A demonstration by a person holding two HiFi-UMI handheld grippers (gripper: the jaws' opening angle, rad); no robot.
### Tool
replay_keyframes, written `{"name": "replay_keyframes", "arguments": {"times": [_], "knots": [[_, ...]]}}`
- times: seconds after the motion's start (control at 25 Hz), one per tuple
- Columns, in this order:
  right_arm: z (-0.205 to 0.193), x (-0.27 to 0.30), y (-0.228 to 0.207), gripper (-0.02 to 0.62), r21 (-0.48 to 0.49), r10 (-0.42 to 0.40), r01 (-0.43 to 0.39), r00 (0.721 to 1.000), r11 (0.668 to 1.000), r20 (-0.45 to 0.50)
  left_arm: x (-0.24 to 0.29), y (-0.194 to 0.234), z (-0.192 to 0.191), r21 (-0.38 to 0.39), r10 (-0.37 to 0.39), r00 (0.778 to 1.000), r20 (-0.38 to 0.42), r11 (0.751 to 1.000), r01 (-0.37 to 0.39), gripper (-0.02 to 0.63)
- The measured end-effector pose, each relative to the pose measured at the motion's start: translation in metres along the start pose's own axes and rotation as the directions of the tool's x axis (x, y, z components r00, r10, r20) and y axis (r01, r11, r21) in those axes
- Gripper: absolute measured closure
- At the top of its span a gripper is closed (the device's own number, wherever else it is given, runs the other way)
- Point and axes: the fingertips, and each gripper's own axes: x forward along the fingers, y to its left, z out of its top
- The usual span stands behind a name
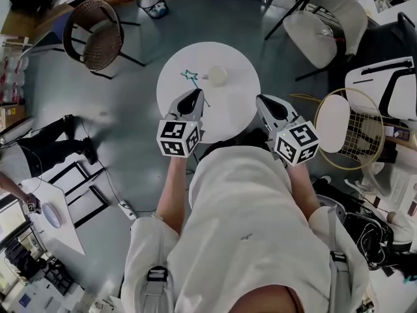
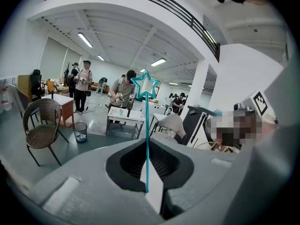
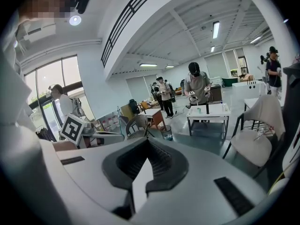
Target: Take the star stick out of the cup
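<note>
A thin teal star stick (image 1: 193, 83) sticks out from my left gripper (image 1: 197, 98) over the round white table (image 1: 238, 113), its star end lying left of the pale cup (image 1: 217, 75). In the left gripper view the star stick (image 2: 147, 139) stands upright, clamped between the shut jaws of my left gripper (image 2: 148, 191), with the star outline at the top. The stick is clear of the cup. My right gripper (image 1: 264, 101) hovers at the table's right side; the right gripper view shows this right gripper (image 3: 140, 175) shut with nothing in it.
A wicker chair (image 1: 101, 36) and a waste bin (image 1: 153, 2) stand beyond the table on the left. A white chair (image 1: 326, 28) is at the back right and a round wire chair (image 1: 348, 126) at the right. Several people stand by tables in the background (image 2: 123, 90).
</note>
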Motion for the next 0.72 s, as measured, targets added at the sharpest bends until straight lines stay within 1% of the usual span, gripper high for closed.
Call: {"name": "replay_keyframes", "arguments": {"times": [0.24,0.4,0.72], "knots": [[-0.001,0.006,0.014,0.589,-0.009,0.009,-0.009,1.0,1.0,-0.006,-0.016,-0.001,-0.017,-0.048,-0.003,1.0,0.008,0.999,0.003,0.581],[-0.01,0.005,0.019,0.589,-0.002,0.01,-0.01,1.0,1.0,-0.014,-0.024,-0.003,-0.026,-0.04,-0.004,1.0,-0.002,0.999,0.004,0.581],[-0.014,-0.007,0.027,0.589,-0.014,0.039,-0.039,0.999,0.999,-0.023,-0.036,-0.012,-0.026,-0.046,0.023,1.0,0.012,0.999,-0.022,0.581]]}}
